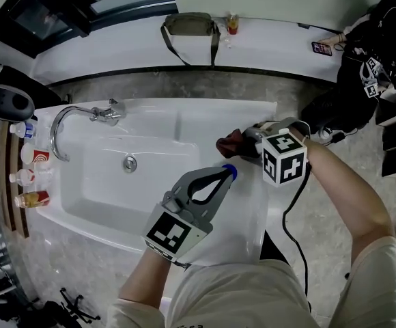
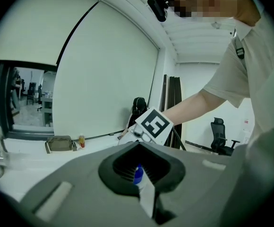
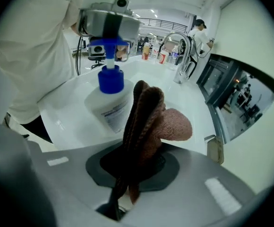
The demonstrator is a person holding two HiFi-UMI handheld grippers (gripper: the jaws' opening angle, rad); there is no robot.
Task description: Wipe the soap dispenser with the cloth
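"Where's the soap dispenser point(image 3: 109, 97) just now?"

"It's on the white counter point(image 1: 252, 214), on the flat part beside the sink basin point(image 1: 109, 190). The left gripper point(image 1: 225, 175) has it by the top. The jaws are clamped on the blue pump head, and the bottle sits under them."

"And the other one?"

"The right gripper point(image 1: 250, 141) is pinched tight on the cloth point(image 3: 149, 122). The cloth stands up out of the jaws in a bunched fold, and one rounded flap flops off to the side. It's held close to the dispenser, just beyond the pump from where the person stands. From here I can't tell whether cloth and bottle are touching."

"What's the bottle like?"

"It has a squat, rounded body of milky white plastic that's smooth and a bit glossy. There's a printed label on the side, too small to read. The collar is a thick, bright blue ring with a narrower blue stem and nozzle above it. Seen from above, the white bottle nearly vanishes against the counter, so the blue cap is what you notice."

"And the cloth?"

"It's knitted or terry, with a nubbly weave. It's dark brown along the folded ridges and a dusty pink-brown on the flap. It looks soft and limp, nothing like the hard grey shells of the grippers, with their black padded throats and marker cubes."

"Anything else nearby?"

"There's a curved chrome faucet point(image 1: 67, 123) at the far end of the basin."
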